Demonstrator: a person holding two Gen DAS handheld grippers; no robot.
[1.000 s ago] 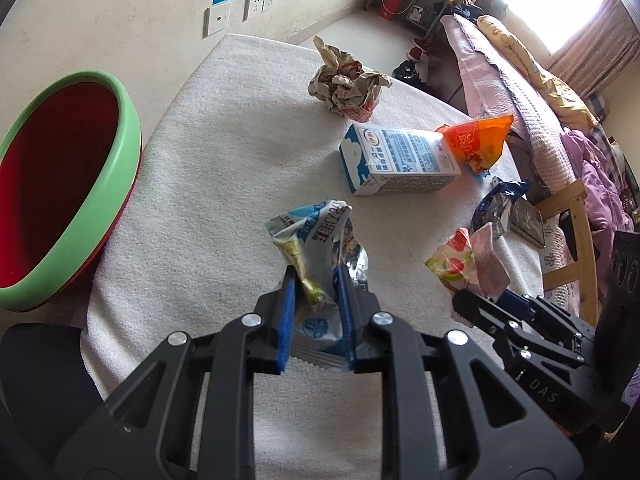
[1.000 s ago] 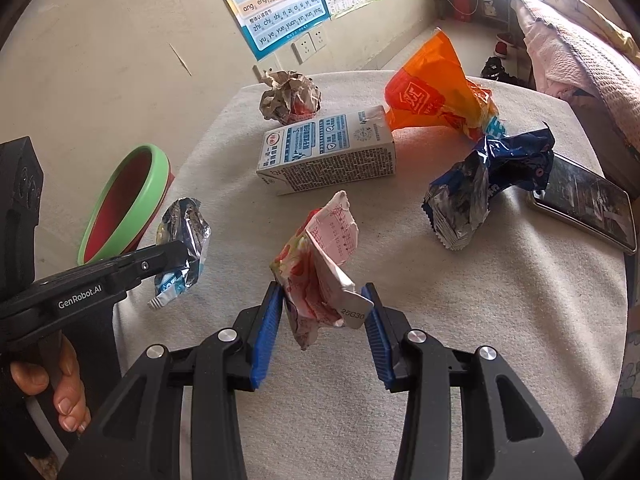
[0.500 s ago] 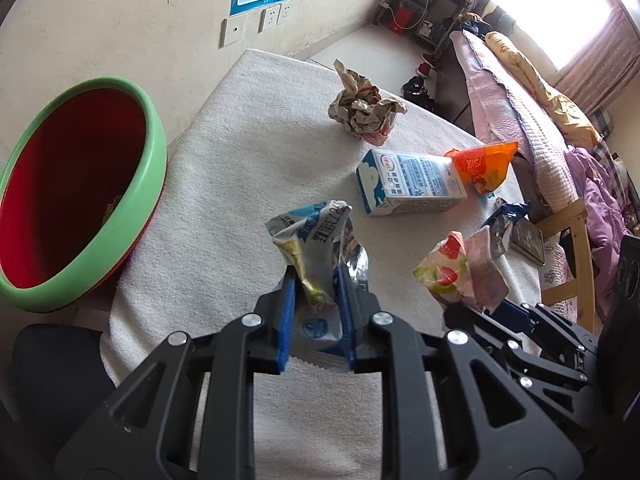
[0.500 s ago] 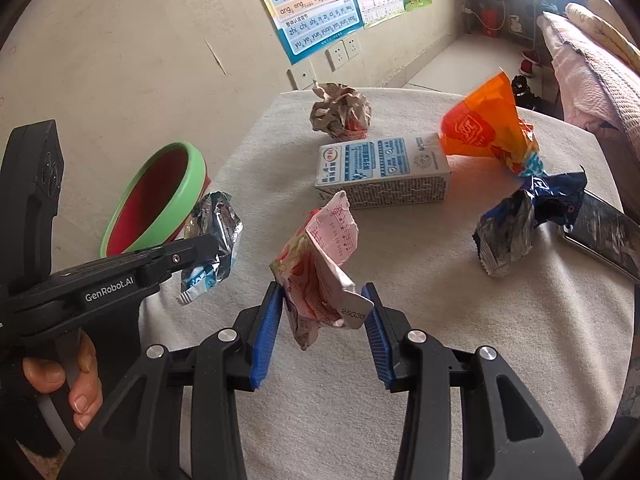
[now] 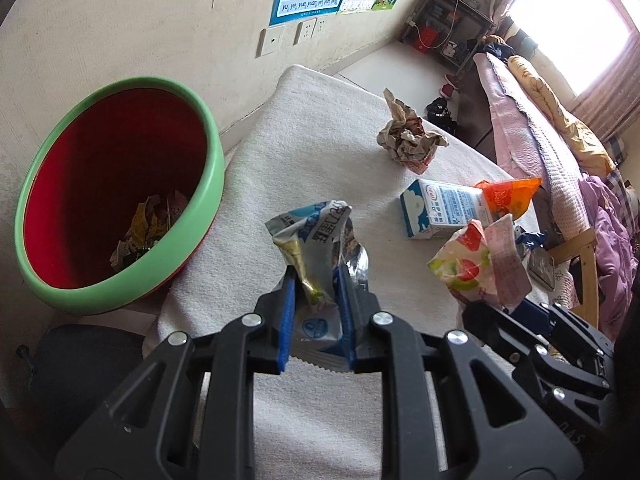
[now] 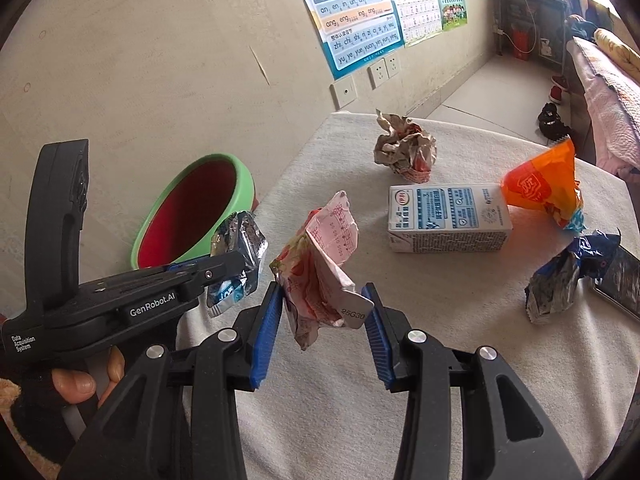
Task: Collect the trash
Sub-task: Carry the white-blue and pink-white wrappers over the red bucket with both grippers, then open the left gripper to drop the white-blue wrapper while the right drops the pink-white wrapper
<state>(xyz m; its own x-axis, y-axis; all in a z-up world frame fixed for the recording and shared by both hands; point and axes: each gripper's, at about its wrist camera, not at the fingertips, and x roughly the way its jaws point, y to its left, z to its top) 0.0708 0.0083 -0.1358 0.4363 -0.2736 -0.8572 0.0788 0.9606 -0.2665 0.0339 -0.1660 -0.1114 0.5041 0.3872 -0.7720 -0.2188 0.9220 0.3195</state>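
Towel-covered table (image 5: 320, 152); phone (image 6: 618, 284) cut off behind blue wrapper (image 6: 560, 284).

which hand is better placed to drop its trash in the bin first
Left, probably. The left gripper, shut on the silver-blue wrapper, is nearest the green-rimmed bin. The right gripper, holding the pink wrapper, sits farther from it, behind the left one.

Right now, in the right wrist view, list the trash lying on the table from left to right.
Crumpled paper ball → milk carton → orange snack bag → blue foil wrapper.
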